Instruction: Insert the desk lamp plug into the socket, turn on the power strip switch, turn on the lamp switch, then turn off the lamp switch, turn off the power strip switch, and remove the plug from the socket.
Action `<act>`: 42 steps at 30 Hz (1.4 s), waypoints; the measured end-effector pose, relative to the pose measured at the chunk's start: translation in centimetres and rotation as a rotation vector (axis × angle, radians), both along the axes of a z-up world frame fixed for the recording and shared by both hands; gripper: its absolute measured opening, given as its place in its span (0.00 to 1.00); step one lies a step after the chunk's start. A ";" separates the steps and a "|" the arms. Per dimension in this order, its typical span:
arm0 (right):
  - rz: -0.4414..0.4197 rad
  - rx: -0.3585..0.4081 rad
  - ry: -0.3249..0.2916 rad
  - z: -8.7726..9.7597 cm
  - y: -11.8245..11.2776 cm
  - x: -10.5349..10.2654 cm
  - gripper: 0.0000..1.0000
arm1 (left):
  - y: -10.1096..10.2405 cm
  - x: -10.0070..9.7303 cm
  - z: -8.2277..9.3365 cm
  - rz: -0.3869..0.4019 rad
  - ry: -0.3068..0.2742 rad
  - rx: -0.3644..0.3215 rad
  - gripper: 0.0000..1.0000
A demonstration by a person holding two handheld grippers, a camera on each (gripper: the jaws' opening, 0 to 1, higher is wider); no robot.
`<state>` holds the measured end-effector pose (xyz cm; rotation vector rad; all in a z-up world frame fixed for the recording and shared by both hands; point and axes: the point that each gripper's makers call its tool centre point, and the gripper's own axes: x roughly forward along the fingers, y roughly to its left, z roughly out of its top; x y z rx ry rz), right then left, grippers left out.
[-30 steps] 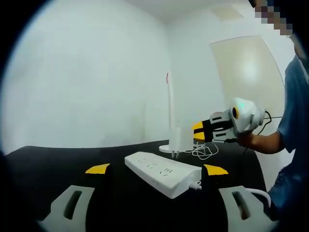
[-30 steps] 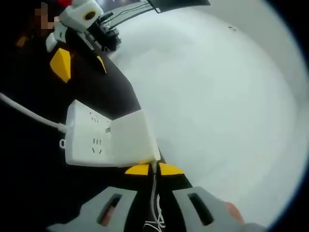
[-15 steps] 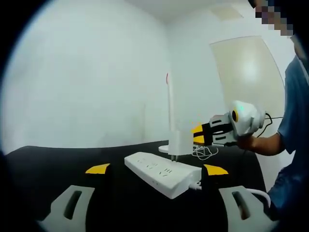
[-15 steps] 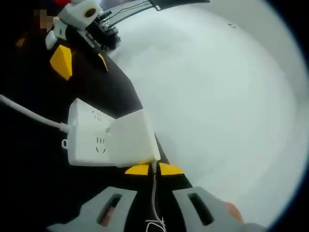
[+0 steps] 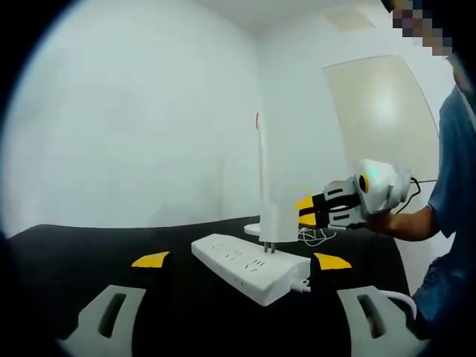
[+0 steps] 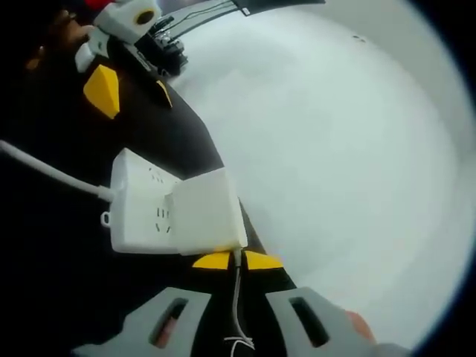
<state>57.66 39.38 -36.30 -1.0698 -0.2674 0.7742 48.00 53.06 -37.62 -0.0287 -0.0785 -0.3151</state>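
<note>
While right gripper (image 6: 237,260) jaws pinch plug (image 6: 204,220) | over power strip (image 5: 251,266)

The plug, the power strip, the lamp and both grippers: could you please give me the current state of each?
plug: held just above the strip, prongs pointing down at it, not seated as far as I can tell
power strip: flat on the black table, switch position too small to tell
desk lamp: upright behind the strip, no light showing
right gripper: shut on the plug
left gripper: open, holding nothing
</note>
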 end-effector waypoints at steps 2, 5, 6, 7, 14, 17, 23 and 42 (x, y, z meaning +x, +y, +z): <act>0.000 -0.001 0.000 -0.1 -0.1 0.0 0.06 | -0.1 0.0 0.0 0.000 0.002 0.002 0.72; 0.001 -0.004 -0.002 -0.2 -0.2 -0.1 0.06 | 0.0 -0.1 0.0 0.000 0.002 0.001 0.72; 0.001 -0.004 -0.002 -0.2 -0.2 -0.2 0.06 | 0.0 -0.1 0.0 0.000 0.000 0.001 0.72; 0.002 -0.004 -0.003 -0.2 -0.3 -0.2 0.06 | 0.0 -0.1 0.0 0.000 -0.002 0.000 0.72; 0.003 -0.001 0.000 -0.5 -0.5 -0.5 0.06 | -0.1 -0.1 0.0 0.000 0.001 0.002 0.71; 0.005 0.005 0.006 -0.5 -0.7 -0.6 0.06 | -0.2 -0.2 0.0 0.001 0.000 0.001 0.71; 0.010 0.009 0.008 -0.8 -1.0 -0.8 0.06 | -0.2 -0.2 -0.1 0.001 0.004 0.003 0.71; 0.016 -0.013 -0.012 -1.8 -1.9 -1.0 0.06 | 0.0 -0.1 -0.1 0.000 0.008 0.005 0.71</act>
